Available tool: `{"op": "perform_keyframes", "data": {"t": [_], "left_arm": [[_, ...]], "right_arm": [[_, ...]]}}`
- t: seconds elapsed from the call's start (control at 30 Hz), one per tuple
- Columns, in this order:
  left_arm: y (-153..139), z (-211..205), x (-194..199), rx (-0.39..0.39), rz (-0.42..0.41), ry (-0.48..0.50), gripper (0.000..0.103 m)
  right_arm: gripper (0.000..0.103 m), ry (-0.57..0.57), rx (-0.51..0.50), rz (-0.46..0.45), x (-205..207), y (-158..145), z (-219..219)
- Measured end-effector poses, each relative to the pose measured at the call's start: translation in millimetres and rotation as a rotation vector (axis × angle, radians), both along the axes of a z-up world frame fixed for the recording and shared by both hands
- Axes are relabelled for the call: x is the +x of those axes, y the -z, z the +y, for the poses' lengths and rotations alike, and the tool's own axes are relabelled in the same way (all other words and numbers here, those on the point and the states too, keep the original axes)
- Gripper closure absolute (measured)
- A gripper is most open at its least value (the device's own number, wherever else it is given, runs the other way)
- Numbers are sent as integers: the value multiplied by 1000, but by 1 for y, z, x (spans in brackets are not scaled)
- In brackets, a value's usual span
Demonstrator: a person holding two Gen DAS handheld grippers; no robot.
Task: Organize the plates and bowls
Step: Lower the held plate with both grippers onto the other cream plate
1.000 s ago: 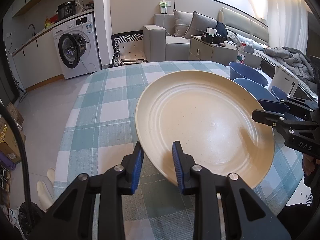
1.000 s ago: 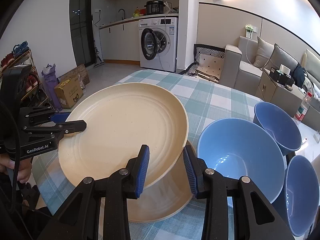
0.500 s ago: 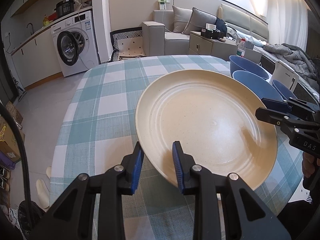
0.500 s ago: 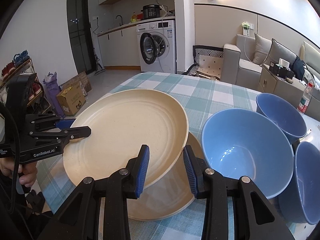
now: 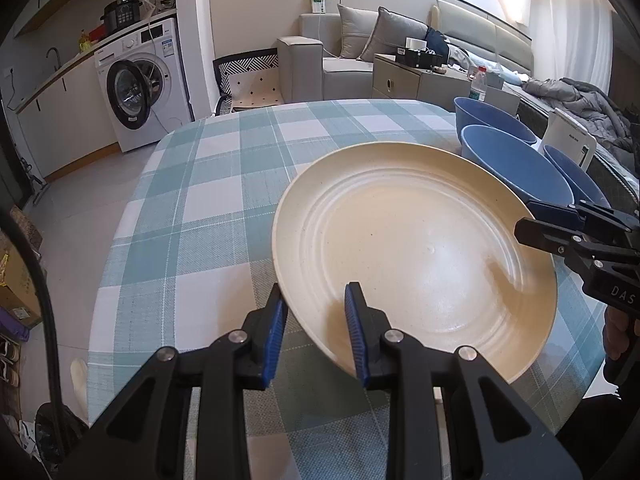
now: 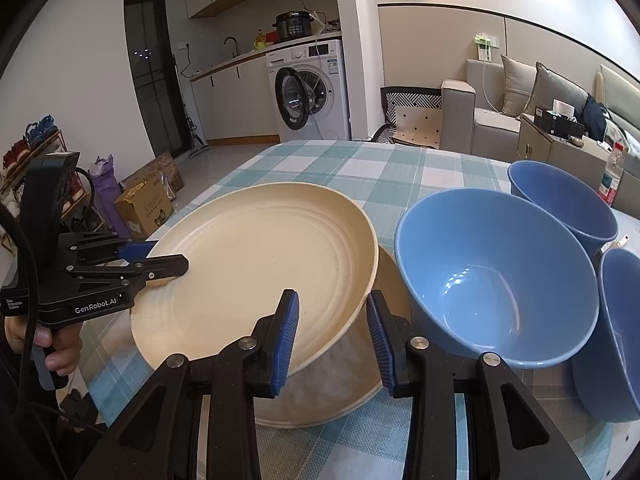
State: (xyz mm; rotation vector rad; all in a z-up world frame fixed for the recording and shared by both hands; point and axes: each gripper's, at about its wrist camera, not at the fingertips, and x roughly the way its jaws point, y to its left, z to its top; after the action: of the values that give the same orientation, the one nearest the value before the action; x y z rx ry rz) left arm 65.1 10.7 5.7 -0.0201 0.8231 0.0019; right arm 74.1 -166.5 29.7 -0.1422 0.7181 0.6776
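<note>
A cream plate (image 5: 416, 248) (image 6: 256, 264) is held tilted above the checked table. My left gripper (image 5: 316, 328) is shut on its near rim; it also shows in the right wrist view (image 6: 160, 258). My right gripper (image 6: 332, 332) is shut on the opposite rim; it also shows in the left wrist view (image 5: 532, 220). A second cream plate (image 6: 336, 392) lies flat on the table under the held one. Three blue bowls (image 6: 496, 276) (image 6: 560, 204) (image 6: 616, 336) stand to the right of the plates.
The checked tablecloth (image 5: 224, 184) covers a round table. A white kettle (image 5: 568, 140) stands behind the bowls. A washing machine (image 5: 140, 84), a sofa (image 5: 360, 52) and a cabinet with a bottle (image 5: 478, 82) stand beyond the table.
The held plate has stayed in both grippers and has come a little lower and flatter over the plate beneath. The bowls have not moved.
</note>
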Motion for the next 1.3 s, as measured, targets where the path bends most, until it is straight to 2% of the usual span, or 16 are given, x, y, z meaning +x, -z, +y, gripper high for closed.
{"op": "perform_keyframes", "data": {"t": [0.37,0.77,0.97,1.3], "left_arm": [[9,-7,5,15,15,18,76],[15,-16,10,38,27,31,76],[19,-22,13,72,30,28,76],[22,-24,19,87,36,26,76]], "right_arm": [[67,25,19,4,-1,11,-10],[67,42,-25,-32,-6,18,-12],[67,44,-27,-27,-5,23,-12],[67,51,-32,-22,-4,28,-11]]}}
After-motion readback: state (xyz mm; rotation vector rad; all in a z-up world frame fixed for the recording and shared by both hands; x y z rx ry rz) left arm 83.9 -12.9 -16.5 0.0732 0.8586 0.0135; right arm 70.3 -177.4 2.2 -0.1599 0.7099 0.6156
